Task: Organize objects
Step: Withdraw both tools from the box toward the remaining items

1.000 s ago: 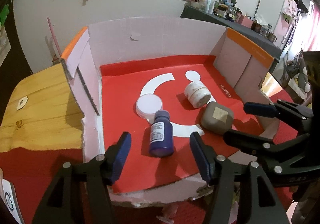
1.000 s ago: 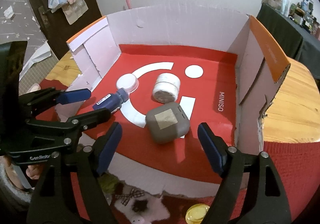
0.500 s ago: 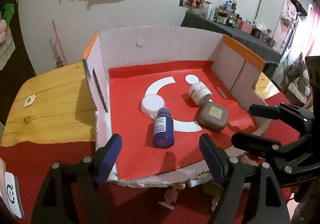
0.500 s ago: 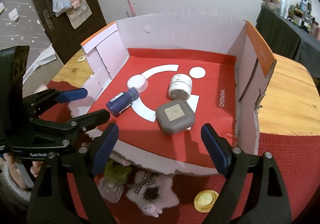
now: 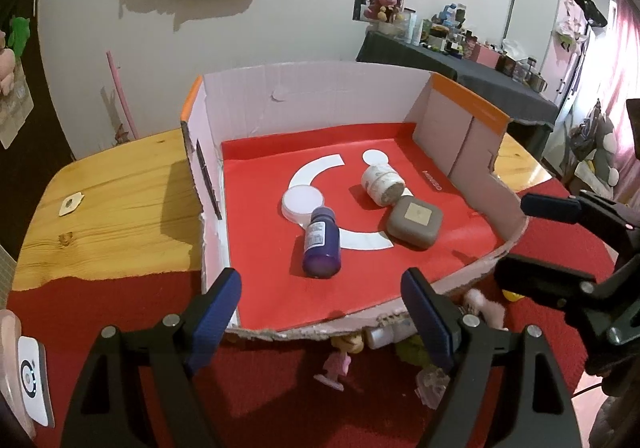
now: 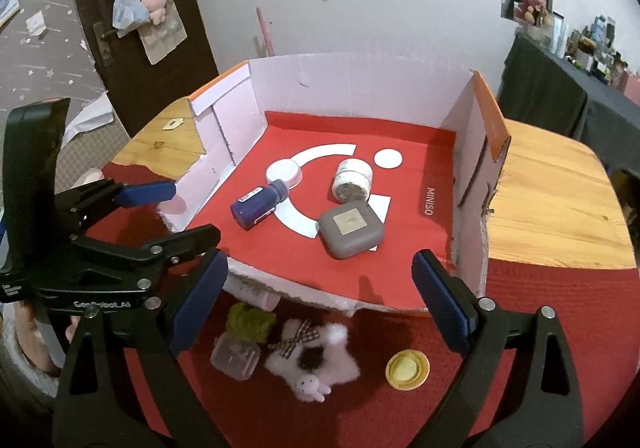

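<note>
- Blue bottle (image 6: 259,206), grey case (image 6: 351,226), jar (image 6: 352,181) and white lid (image 6: 284,172) lie in the cardboard box (image 6: 360,96).
- Left gripper (image 5: 320,312) and right gripper (image 6: 320,296): jaws just widened, empty.
- Box sits on wooden table (image 6: 560,200), red cloth (image 6: 540,328) in front, white wall (image 6: 440,28) behind.

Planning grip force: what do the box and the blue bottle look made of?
Box: corrugated cardboard, matte, judging by its ragged torn front edge. Blue bottle: probably glossy plastic with a paper label; glass cannot be ruled out.

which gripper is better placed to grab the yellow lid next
Probably right. The yellow lid lies on the red cloth beside the open right gripper; the left gripper sits farther over.
</note>
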The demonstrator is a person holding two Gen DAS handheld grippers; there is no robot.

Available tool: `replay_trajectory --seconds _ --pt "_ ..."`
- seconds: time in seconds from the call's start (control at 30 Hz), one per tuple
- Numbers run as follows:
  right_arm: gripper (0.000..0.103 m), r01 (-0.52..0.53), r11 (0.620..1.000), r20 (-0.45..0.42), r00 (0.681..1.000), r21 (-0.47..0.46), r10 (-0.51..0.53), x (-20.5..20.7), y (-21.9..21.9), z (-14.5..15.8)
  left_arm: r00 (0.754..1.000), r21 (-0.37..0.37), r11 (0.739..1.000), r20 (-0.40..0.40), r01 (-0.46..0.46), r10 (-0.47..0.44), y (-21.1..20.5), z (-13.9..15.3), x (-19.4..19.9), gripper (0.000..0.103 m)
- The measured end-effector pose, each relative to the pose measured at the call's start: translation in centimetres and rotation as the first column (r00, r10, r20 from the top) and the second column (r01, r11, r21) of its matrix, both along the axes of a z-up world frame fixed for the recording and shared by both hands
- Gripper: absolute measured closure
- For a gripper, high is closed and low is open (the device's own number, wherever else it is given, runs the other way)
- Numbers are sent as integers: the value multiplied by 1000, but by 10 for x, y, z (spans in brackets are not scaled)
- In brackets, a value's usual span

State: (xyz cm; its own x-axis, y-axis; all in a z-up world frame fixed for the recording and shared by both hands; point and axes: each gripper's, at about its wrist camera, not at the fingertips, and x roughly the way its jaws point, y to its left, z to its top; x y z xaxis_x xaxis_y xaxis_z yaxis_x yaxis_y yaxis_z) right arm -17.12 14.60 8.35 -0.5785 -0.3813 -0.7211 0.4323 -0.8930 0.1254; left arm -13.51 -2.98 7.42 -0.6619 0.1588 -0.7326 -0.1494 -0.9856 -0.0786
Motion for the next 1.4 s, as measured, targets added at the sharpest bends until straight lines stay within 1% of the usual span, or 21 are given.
replay_trajectory --seconds 0.1,0.23,0.57,0.6,0.63,0.7,1.07,1.23,1.4 --pt "6 -6 1000 -13 1000 -2 6 8 0 4 1000 5 1000 -13 -6 6 -1 3 6 13" --pt "5 -2 1000 -29 1000 -5 2 16 1 7 1000 19 1000 -27 -10 10 -3 7 13 13" --pt "3 3 999 -32 999 -34 -4 31 7 7 999 42 999 -29 -14 15 -5 7 25 12" --pt "2 3 999 -33 999 -33 -4 32 6 7 999 44 999 -30 -14 15 -5 8 27 10" --pt "2 2 1000 -34 999 -31 -3 33 6 7 999 44 999 -33 -16 17 -4 8 29 5" --pt "1 0 1000 -36 999 -27 0 37 5 6 999 44 999 -45 -25 27 -4 9 33 0" --pt "0 8 999 -36 999 -45 -9 48 8 5 998 2 1000 -65 -12 12 4 7 45 0" --pt "0 14 999 -48 999 -42 -16 53 9 6 998 3 1000 -64 -11 11 5 6 48 0" --pt "0 19 999 -41 999 -46 -21 57 10 -2 998 7 1000 -53 -12 12 4 1 51 0"
